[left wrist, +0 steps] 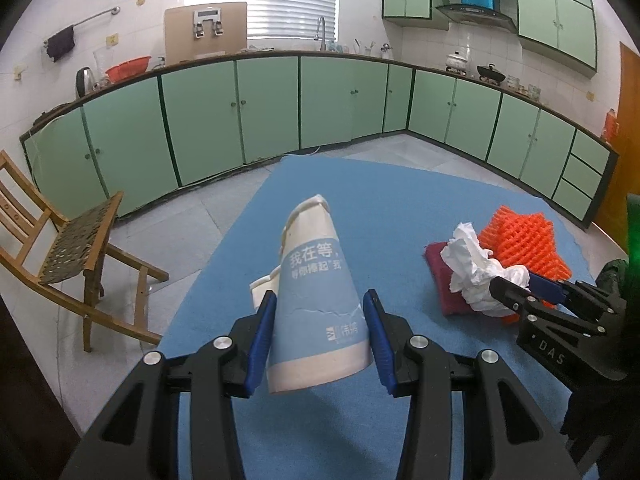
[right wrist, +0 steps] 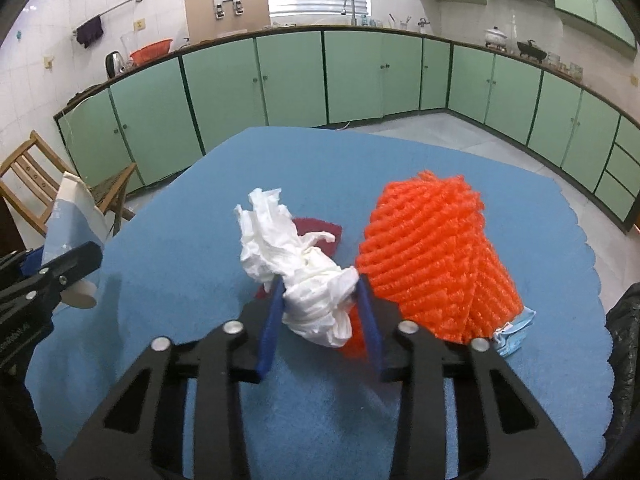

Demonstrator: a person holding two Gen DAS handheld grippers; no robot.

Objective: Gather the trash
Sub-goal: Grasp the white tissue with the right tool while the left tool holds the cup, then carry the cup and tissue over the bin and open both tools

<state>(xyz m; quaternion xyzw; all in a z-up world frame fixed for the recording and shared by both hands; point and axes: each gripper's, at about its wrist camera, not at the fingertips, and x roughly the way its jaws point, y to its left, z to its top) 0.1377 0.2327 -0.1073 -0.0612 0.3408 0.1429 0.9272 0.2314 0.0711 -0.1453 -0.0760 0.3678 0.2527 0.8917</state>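
My left gripper [left wrist: 320, 308] is shut on a crushed blue and white paper cup [left wrist: 316, 300], held above the blue table cloth [left wrist: 360, 200]; the cup also shows in the right wrist view [right wrist: 68, 216]. My right gripper [right wrist: 320, 300] is shut on a crumpled white tissue [right wrist: 296, 264], which also shows in the left wrist view [left wrist: 476, 268]. An orange foam net [right wrist: 432, 256] lies just right of the tissue. A dark red pad [right wrist: 320, 228] lies behind the tissue.
A small light blue wrapper [right wrist: 516, 328] lies by the net's near end. A wooden chair [left wrist: 60, 248] stands left of the table. Green kitchen cabinets [left wrist: 280, 104] run along the far walls. A dark bag edge [right wrist: 624, 340] shows at the right.
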